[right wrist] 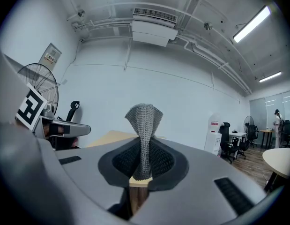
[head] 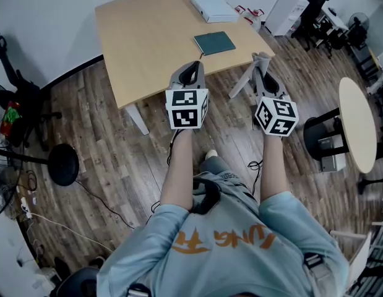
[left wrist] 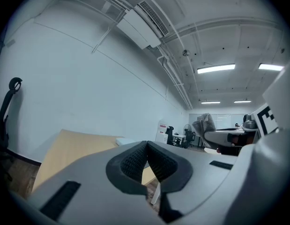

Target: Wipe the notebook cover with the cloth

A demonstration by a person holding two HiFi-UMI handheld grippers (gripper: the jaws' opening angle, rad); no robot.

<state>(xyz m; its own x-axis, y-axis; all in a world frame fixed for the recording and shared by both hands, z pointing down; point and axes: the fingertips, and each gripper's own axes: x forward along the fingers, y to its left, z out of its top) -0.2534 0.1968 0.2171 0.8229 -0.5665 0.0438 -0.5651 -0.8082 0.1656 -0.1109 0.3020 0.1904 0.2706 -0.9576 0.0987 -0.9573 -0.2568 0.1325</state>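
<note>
A dark green notebook [head: 215, 43] lies on the wooden table [head: 148, 36] near its front right corner. My right gripper [head: 262, 64] is shut on a grey knitted cloth [right wrist: 144, 125], which sticks up from between the jaws; in the head view the cloth [head: 262, 59] shows at the gripper tip, just off the table's corner. My left gripper [head: 192, 70] is shut with nothing between its pads [left wrist: 147, 162]. It hovers at the table's front edge, just short of the notebook. Both grippers point up and away in their own views, so the notebook is hidden there.
A white box [head: 213, 7] sits at the table's far edge. A round table [head: 358, 122] and black stool [head: 321, 138] stand at the right. A black stool [head: 63, 164] and cables lie on the wood floor at the left. Office chairs [head: 315, 11] fill the back right.
</note>
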